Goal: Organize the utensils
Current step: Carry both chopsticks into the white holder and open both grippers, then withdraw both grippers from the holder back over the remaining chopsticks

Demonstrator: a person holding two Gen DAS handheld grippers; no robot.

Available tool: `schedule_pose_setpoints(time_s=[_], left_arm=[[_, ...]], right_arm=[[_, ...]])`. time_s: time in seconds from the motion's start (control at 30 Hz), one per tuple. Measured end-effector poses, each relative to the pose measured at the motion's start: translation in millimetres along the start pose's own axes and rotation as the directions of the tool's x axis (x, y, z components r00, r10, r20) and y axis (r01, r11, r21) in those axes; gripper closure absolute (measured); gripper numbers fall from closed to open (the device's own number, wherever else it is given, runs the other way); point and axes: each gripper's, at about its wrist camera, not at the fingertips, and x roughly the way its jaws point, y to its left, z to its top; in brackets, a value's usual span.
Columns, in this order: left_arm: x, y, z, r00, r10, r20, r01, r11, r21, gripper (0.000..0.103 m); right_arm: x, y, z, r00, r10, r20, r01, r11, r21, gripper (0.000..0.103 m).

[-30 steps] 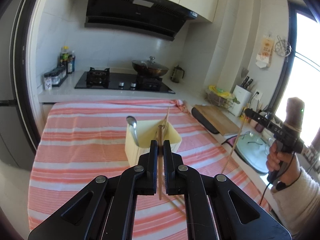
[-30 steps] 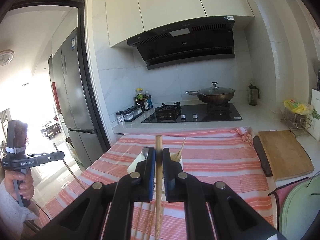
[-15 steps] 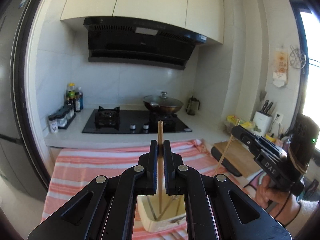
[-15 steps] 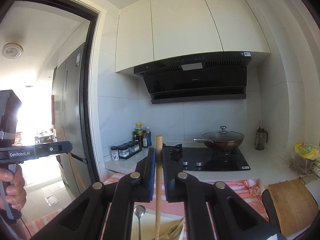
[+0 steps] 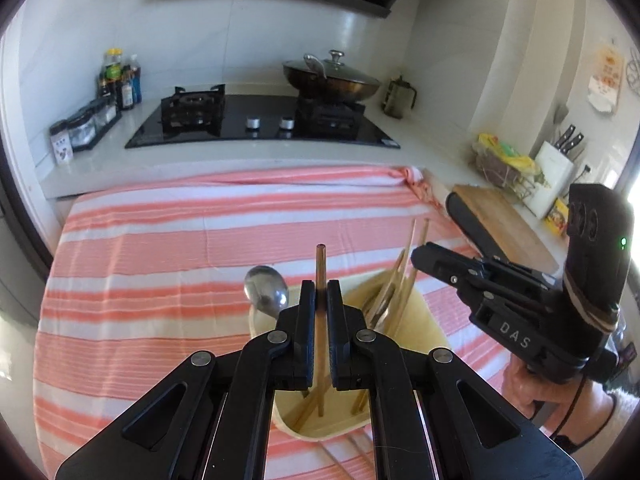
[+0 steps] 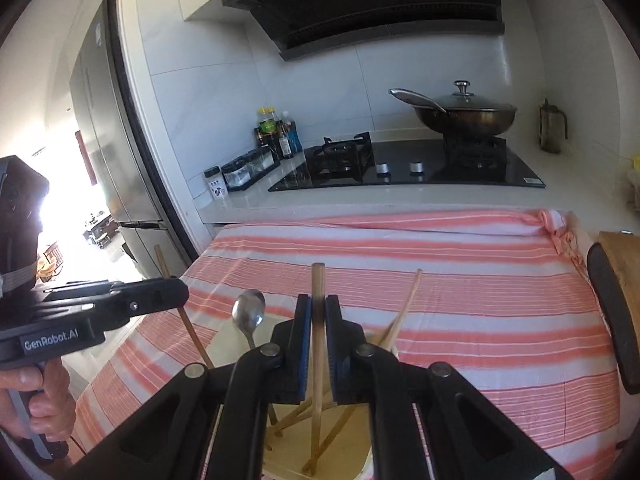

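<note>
On the far left, the left gripper (image 5: 320,300) is pinching one brown chopstick (image 5: 320,320) between its two black fingers. The stick stands almost straight up. Its top pokes out above the fingers, and its bottom end is down inside the cream holder (image 5: 424,320). In the right wrist view this same gripper (image 6: 176,292) shows at 9 o'clock, with a hand (image 6: 36,396) around its handle.

Next comes the spoon (image 5: 266,294). It stands in the holder with its shiny bowl up, at about 10 o'clock from the left gripper's tips. The holder sits on the striped pink and white cloth (image 5: 160,260), right below both grippers.

More chopsticks (image 5: 408,280) lean in the holder toward 1 o'clock.

Then comes the right gripper (image 6: 318,320). It is also pinching a single light wooden chopstick (image 6: 318,340) that stands nearly upright. The lower end reaches down into the holder (image 6: 356,440), where other sticks lie crossed. The spoon (image 6: 249,314) is at 9 o'clock from its fingers, and one leaning stick (image 6: 404,308) points to 1 o'clock. In the left wrist view the right gripper (image 5: 420,256) comes in from 3 o'clock, close to the holder's rim.

Far back at 12 o'clock is the black stove (image 5: 260,124) with a covered wok (image 5: 332,76) on it. At 3 o'clock a wooden cutting board (image 5: 500,220) lies beside the cloth.
</note>
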Motion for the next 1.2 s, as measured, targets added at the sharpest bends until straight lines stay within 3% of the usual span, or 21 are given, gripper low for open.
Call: schedule_pose_setpoints(time_s=[0.07, 0.1, 0.13, 0.17, 0.2, 0.3, 0.43, 0.53, 0.67, 0.77, 0.9, 1.03, 1.2], left_arm=[[1.8, -1.0, -7.3, 1.000, 0.000, -0.008, 0.000, 1.000, -0.015, 0.092], [1.0, 0.2, -11.8, 1.000, -0.010, -0.014, 0.009, 0.999, -0.031, 0.076], [-1.5, 2.5, -17.1, 1.000, -0.014, -0.015, 0.013, 0.999, -0.047, 0.065], [-6.3, 4.8, -23.9, 1.000, -0.011, -0.008, 0.010, 0.998, -0.062, 0.043], [-13.1, 7.3, -33.0, 1.000, -0.005, 0.003, 0.005, 0.997, -0.071, 0.031], [-26.8, 11.8, -68.6, 0.999, -0.016, -0.034, 0.014, 0.998, -0.064, 0.023], [-35.4, 15.5, -137.6, 0.990, 0.029, -0.139, -0.033, 0.999, -0.028, 0.017], [-39.1, 11.8, -192.1, 0.980, 0.091, -0.179, -0.094, 0.996, -0.004, 0.017], [-38.2, -0.5, -241.7, 0.968, 0.191, -0.165, -0.192, 0.981, 0.008, 0.017], [-31.4, -10.4, -260.0, 0.959, 0.240, -0.152, -0.240, 0.971, 0.019, 0.017], [-24.0, -11.8, -268.9, 0.956, 0.252, -0.150, -0.258, 0.966, -0.022, 0.016], [-16.7, -12.6, -270.9, 0.943, 0.289, -0.164, -0.294, 0.956, -0.007, 0.009], [-14.1, -7.4, -271.9, 0.947, 0.267, -0.179, -0.276, 0.961, -0.024, 0.001]], right_arm=[[2.3, -4.3, -1.9, 1.000, -0.022, -0.005, 0.022, 1.000, 0.020, 0.092], [1.0, -7.0, -3.2, 1.000, -0.021, -0.006, 0.021, 0.999, 0.037, 0.089], [-2.4, -9.8, -4.8, 1.000, -0.021, 0.000, 0.021, 0.998, 0.055, 0.079], [-7.5, -11.9, -7.1, 1.000, -0.025, 0.012, 0.024, 0.997, 0.069, 0.066], [-16.6, -14.1, -11.0, 0.999, -0.029, 0.030, 0.026, 0.997, 0.078, 0.061], [-48.6, -18.1, -30.7, 0.998, -0.047, 0.048, 0.043, 0.997, 0.065, 0.058], [-81.9, -21.0, -86.4, 0.992, -0.119, -0.046, 0.119, 0.993, -0.006, 0.056], [-103.4, -26.0, -145.0, 0.973, -0.172, -0.155, 0.165, 0.985, -0.058, 0.056], [-128.3, -34.5, -216.0, 0.935, -0.216, -0.280, 0.209, 0.976, -0.056, 0.056], [-143.5, -39.8, -249.6, 0.918, -0.250, -0.308, 0.253, 0.967, -0.031, 0.056], [-155.4, -43.5, -269.3, 0.910, -0.287, -0.298, 0.298, 0.954, -0.008, 0.056], [-157.0, -48.3, -278.5, 0.912, -0.292, -0.289, 0.315, 0.949, 0.034, 0.056], [-157.4, -47.4, -282.5, 0.918, -0.298, -0.263, 0.319, 0.947, 0.043, 0.054]])
